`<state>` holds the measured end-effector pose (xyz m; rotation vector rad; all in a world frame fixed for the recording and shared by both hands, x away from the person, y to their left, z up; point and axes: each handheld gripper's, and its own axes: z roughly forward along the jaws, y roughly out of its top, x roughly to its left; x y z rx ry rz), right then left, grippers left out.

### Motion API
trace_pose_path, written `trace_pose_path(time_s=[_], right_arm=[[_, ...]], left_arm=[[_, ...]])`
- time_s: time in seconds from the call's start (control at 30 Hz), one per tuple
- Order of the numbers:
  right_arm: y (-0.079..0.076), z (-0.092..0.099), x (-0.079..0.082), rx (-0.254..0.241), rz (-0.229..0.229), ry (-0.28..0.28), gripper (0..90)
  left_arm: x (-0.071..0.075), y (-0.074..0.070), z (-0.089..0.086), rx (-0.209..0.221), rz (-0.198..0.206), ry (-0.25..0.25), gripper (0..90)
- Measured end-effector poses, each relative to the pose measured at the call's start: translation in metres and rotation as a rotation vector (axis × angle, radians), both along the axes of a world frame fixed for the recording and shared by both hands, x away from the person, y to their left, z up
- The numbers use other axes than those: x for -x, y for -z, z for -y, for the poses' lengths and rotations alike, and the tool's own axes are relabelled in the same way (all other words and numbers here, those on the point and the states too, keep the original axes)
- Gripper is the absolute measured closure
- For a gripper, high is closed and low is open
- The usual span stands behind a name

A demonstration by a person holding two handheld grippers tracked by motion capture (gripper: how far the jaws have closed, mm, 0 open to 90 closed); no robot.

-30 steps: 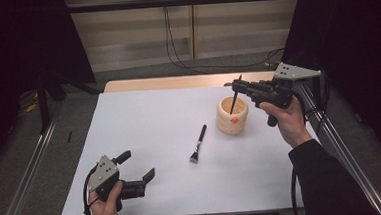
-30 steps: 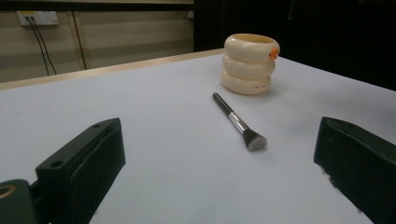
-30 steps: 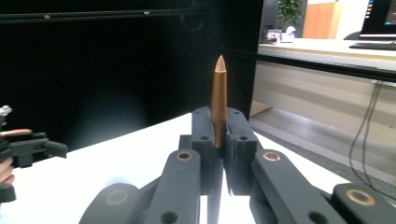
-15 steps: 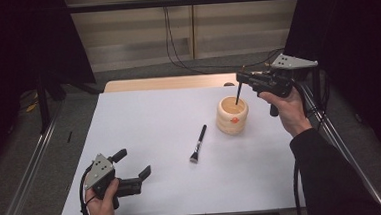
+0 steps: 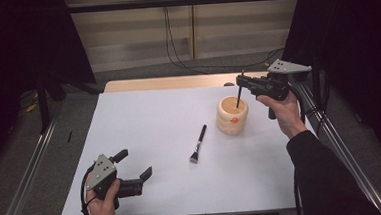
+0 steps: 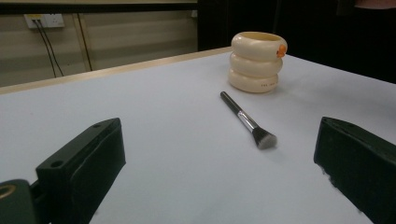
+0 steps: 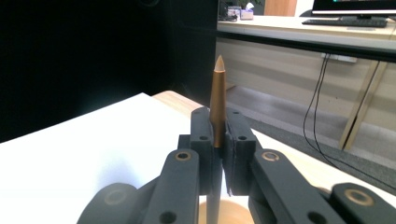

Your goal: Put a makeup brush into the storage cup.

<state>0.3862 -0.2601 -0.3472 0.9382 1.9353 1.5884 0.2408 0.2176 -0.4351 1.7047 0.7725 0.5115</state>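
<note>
High view, right gripper: the right gripper [image 5: 241, 82] was held above the far right of the table [image 5: 145, 130], its jaws clamped on a thin dark pencil-like stick [image 5: 238, 96] that hung almost upright.
High view, stick: its lower end reached down into the mouth of the cream ribbed holder [image 5: 232, 116]; whether it touched the inside could not be told.
High view, holder: it stood upright on the white tabletop, just beside the right hand [image 5: 284, 113].
High view, brush: a black-handled makeup brush [image 5: 198, 143] lay flat on the table near the holder's left, bristles toward the person.
High view, left gripper: the left gripper [image 5: 132, 170] rested low at the near left corner, jaws spread wide with nothing between them, well apart from the brush.

Left gripper view, jaws: the two black jaws stood far apart at the bottom corners, holding nothing.
Left gripper view, brush: the brush [image 6: 247, 121] lay on the white surface between and beyond them, bristle end nearer.
Left gripper view, holder: the holder [image 6: 256, 61], three stacked rings with an orange spot near its rim, stood behind the brush.

Right gripper view, jaws: the jaws were pressed narrow on the stick [image 7: 217, 105], which rose upright between them, brown-bodied with a pale pointed tip.
Right gripper view, holder: a slice of the holder's rim [image 7: 233, 210] showed right below the jaws.
</note>
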Motion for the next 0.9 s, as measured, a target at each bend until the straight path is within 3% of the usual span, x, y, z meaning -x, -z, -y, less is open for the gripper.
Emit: trace_pose_path(time_s=[0.57, 0.9], right_arm=[[0.037, -0.003, -0.001, 0.01, -0.052, -0.001, 83.8], [0.048, -0.001, -0.001, -0.004, -0.064, 0.011, 83.7]], left_arm=[[0.001, 0.0, 0.001, -0.001, 0.002, 0.008, 1.9], [0.001, 0.001, 0.001, -0.009, -0.003, 0.004, 1.9]])
